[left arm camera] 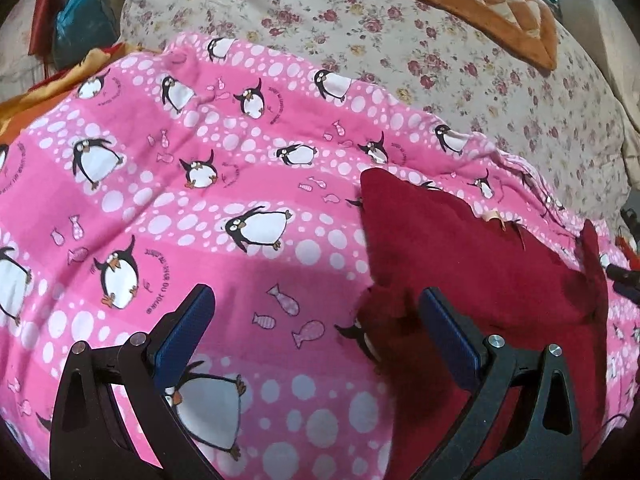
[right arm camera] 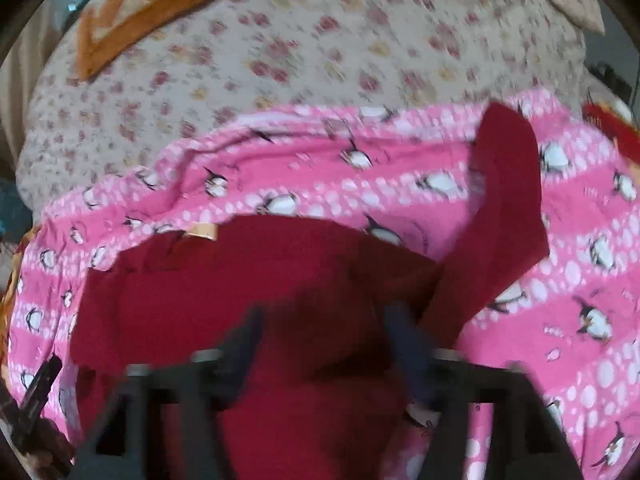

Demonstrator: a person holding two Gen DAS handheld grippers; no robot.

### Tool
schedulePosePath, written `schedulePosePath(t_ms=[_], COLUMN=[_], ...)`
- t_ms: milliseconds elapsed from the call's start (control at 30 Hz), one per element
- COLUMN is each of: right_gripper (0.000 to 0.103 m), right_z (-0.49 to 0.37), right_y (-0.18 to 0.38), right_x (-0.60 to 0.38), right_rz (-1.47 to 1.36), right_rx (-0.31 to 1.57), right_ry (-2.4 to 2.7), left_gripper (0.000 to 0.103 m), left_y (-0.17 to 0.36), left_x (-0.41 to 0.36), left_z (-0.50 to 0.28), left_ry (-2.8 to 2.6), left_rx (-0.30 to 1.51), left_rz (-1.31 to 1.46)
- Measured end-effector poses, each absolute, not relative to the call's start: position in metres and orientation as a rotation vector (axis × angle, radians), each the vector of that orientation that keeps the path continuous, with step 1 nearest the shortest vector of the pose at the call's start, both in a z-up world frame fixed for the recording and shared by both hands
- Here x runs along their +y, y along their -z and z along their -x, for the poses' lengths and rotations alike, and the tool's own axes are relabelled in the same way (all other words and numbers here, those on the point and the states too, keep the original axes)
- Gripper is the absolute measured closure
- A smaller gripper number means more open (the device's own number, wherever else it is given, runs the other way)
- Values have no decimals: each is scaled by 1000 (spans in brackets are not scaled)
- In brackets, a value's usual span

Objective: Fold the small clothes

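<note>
— Floral bedding (left arm camera: 460, 52) fills the upper part of both views, with an orange patchwork cushion (left arm camera: 472, 4) at the top and a pink penguin sheet (left arm camera: 200, 184) spread across the middle as the work surface. Where's the garment?

— Lower right of the left wrist view: a small dark red garment (left arm camera: 472, 248) lying on the pink sheet. In the right wrist view it fills the lower centre, label near its top edge, one sleeve (right arm camera: 504, 200) stretched toward the upper right.

— And the claws?

— Left gripper (left arm camera: 316, 320) is spread wide and holding nothing; its right finger sits over the garment's left edge, its left finger over bare sheet. Right gripper (right arm camera: 324, 344) is blurred, but its fingers look parted above the red cloth, nothing pinched as far as I can tell.

— So which step?

— Early, I'd judge: the garment is laid out roughly flat and no fold seems made yet. The sleeve looks like the first thing to bring in.

— Next move?

— Probably closing on a sleeve or side edge, lifting just one layer, and carrying it across the body without dragging the sheet
</note>
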State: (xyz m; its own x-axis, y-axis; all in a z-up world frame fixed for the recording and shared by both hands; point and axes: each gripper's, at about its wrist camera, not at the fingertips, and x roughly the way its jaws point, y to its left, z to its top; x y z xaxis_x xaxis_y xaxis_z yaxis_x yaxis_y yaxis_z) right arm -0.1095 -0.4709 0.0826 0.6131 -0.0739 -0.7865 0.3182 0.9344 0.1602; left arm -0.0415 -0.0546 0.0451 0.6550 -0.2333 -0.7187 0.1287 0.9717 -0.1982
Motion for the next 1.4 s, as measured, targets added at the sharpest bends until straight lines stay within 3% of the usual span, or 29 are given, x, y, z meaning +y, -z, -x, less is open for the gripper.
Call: schedulePosePath(t_ms=[167,367,500,800,967,1067,1167,1400], right_gripper=[35,47,47,46,45,44,36,36], right_z=[97,31,2,67,92,109,120,147], right_y=[-106,-59,-15,-49,-27,-41,-47,-54], right_x=[-418,-310,-294,-374,-452,-456,-448,-465], right_rz=[-221,-13,-17,-13,-107,-121,-136,-182], right_rx=[804,940,1034,950,1034,997,948,901], right_ry=[71,-143,-110,-13,163,154,126,171], left_gripper=[1,1,1,1,1,1,1,1], left_y=[-41,-24,-21,-30,-30,-33,-37,-49], left_x=[-69,-78,-77,-78,-79,-74,-69,-67], left_z=[34,26,24,30,30,33,36,46], left_ry=[171,127,130,138,132,138,141,138], left_rx=[841,874,882,835,827,817,816,801], left_rz=[72,-15,-10,-2,-4,19,53,61])
